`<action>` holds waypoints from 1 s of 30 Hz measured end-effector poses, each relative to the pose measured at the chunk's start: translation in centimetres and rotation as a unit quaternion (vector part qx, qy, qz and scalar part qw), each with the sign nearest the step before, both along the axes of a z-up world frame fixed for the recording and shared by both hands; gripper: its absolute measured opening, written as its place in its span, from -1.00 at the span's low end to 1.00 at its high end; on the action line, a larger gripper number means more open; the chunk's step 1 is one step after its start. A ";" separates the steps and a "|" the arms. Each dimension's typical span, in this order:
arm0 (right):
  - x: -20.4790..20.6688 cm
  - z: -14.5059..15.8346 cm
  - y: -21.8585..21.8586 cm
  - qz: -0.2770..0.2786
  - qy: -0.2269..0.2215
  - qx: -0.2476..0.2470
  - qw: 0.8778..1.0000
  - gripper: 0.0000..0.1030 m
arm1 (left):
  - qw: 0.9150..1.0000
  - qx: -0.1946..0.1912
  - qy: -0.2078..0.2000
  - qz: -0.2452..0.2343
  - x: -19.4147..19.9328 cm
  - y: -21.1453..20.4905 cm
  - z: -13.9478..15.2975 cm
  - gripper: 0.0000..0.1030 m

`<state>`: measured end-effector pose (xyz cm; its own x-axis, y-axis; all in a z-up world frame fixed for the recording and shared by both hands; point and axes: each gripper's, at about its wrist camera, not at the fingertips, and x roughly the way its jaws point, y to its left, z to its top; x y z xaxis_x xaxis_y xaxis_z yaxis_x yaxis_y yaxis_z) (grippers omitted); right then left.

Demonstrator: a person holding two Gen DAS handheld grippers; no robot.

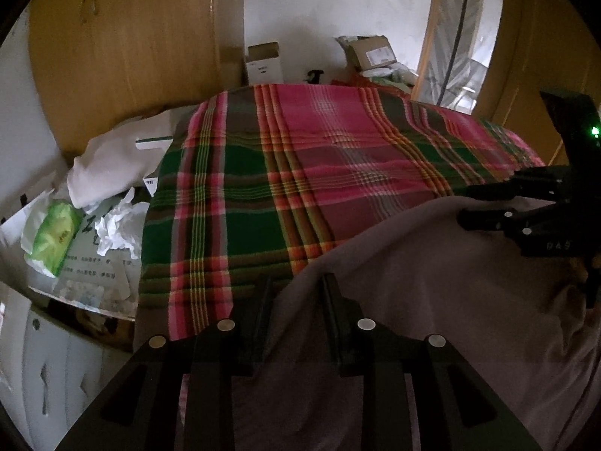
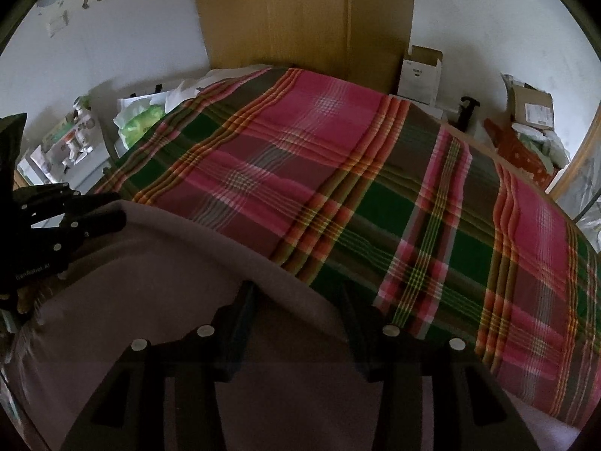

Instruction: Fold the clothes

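A green tissue pack (image 1: pixel 52 238) and crumpled white paper (image 1: pixel 114 225) are lying in the clutter at the far left, beside a plaid blanket (image 1: pixel 300 158) that is covering the bed, as two handheld tools are working a mauve-grey garment (image 1: pixel 432 293) spread over the blanket's near side. The left tool (image 1: pixel 296 282) is sitting at the garment's left edge with its fingers standing apart, the cloth appearing to run up between them, though whether they are actually pinching it cannot be told from either view. Further right, the right tool (image 2: pixel 298 289) is poised over the same rounded fabric edge, its fingers likewise spread with cloth lying under and between them, and a firm grip cannot be confirmed there either. Each tool is showing at the margin of the other's camera, placing them near opposite ends of one edge. The fold appears to be in its early stage, with the edge being taken up and no crease yet visible. The next move is likely calling for both tools to close on the hem and carry it together across the garment, keeping the cloth taut and level.
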<state>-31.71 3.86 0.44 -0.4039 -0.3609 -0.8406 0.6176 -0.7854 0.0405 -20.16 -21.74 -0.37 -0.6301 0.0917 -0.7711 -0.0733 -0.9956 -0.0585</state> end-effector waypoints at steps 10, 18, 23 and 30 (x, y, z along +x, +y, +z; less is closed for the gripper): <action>2.7 1.6 -0.1 -0.002 0.051 0.001 0.999 -0.89 | 1.000 0.013 0.022 -0.008 1.5 0.3 1.6 -0.89; 6.5 5.6 1.4 -0.022 0.088 -0.029 0.995 -0.90 | 0.996 0.021 0.081 -0.011 5.0 1.1 5.3 -0.89; 9.9 7.3 1.7 -0.021 0.113 -0.027 0.993 -0.90 | 0.996 0.019 0.092 -0.012 7.0 1.7 6.5 -0.89; 14.1 9.1 2.5 -0.025 0.137 -0.036 0.990 -0.90 | 0.994 0.014 0.107 -0.015 10.2 2.1 7.6 -0.90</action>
<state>-17.61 6.34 9.51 -0.6329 -0.3885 -0.6697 0.5727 -0.8170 -0.0672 -9.98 -19.60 7.22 -0.7760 0.1320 -0.6167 -0.1163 -0.9910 -0.0658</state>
